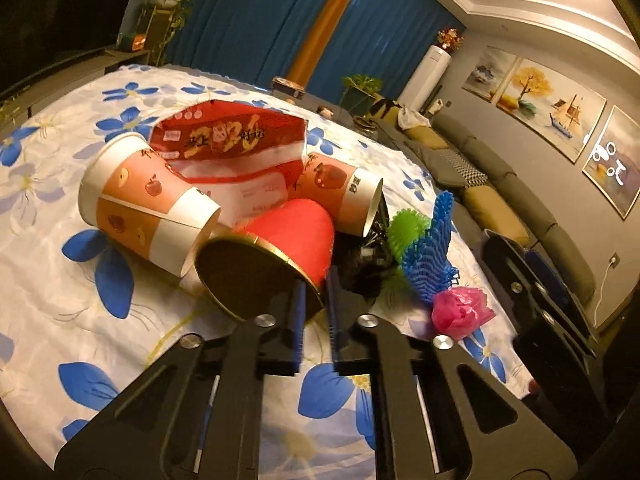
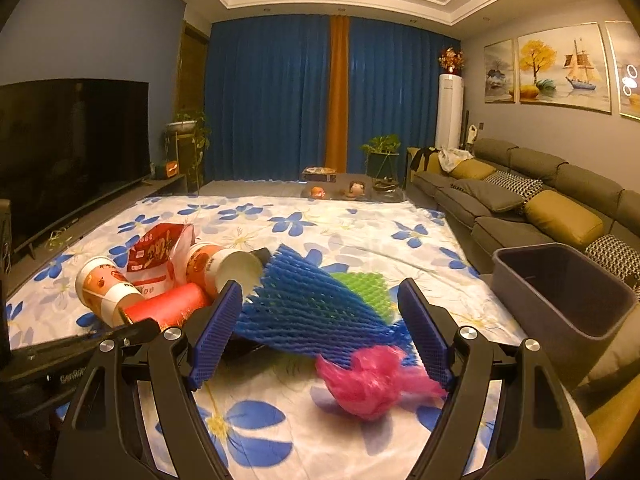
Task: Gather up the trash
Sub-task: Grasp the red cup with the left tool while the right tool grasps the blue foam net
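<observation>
Risk one: the left gripper [image 1: 316, 300] pinches only the thin gold rim of the red paper cup with a dark inside [image 1: 280, 256]; my guess is the wall could crumple or slip out on the lift, since the hold is at the lip only.
Risk two: the red cup lies against the orange-and-white apple-print paper cup [image 1: 148, 204] at its 10 o'clock; pulling it away may roll that cup across the white cloth with blue flowers [image 1: 80, 308].
Risk three: the right gripper [image 2: 320, 328] brackets both the blue foam fruit net [image 2: 304, 300] and the crumpled pink plastic bag [image 2: 368, 384]; closing here might catch one and drag the other.
Left claw: narrow, jaws almost together, clamped on the red cup's rim at its 5 o'clock edge.
Right claw: wide, holding nothing; the blue net sits between the fingers without pad contact.
Left hand pose: gripper tilted down toward the pile, rolled somewhat to one side.
Right hand pose: angled shallowly down, low over the cloth.
Trash location: heaped mid-cloth, with a red printed snack bag [image 1: 228, 140], a second apple-print cup [image 1: 340, 188] and a green foam net [image 2: 364, 288] at the blue net's 2 o'clock.
Bin: a grey plastic tub [image 2: 560, 300] at 3 o'clock in the right view, apparently empty.
</observation>
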Tool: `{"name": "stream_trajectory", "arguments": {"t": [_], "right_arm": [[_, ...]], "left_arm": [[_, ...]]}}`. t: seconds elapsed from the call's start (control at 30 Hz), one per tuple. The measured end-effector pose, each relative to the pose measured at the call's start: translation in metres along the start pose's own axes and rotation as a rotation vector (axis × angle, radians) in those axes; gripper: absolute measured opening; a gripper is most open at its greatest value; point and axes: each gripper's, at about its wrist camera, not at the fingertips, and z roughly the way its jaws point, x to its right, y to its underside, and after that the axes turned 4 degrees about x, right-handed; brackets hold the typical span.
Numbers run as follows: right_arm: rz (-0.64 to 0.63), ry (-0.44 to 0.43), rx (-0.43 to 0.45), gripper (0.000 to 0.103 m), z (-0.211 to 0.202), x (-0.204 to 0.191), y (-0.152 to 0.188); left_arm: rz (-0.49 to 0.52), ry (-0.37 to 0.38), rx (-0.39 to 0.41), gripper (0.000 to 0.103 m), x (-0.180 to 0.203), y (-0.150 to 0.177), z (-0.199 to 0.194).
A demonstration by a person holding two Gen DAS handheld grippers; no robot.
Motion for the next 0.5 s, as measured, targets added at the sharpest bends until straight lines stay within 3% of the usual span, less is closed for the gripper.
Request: {"name": "stream_trajectory", "arguments": {"t": [0.3, 0.4, 0.5], "right_arm": [[0.028, -0.013, -0.084, 0.059, 0.039, -0.007, -0.003], [0.029, -0.012, -0.111, 0.046, 0.049, -0.009, -0.002], [0.021, -0.011, -0.15, 0.021, 0.055, -0.009, 0.004]], "left_arm": [[0.057, 0.051, 0.034, 0.002, 0.009, 0.007, -0.006], [0.067, 0.062, 0.049, 0.002, 0.008, 0.008, -0.011], [0.076, 0.063, 0.058, 0.002, 0.009, 0.007, -0.014]]}}
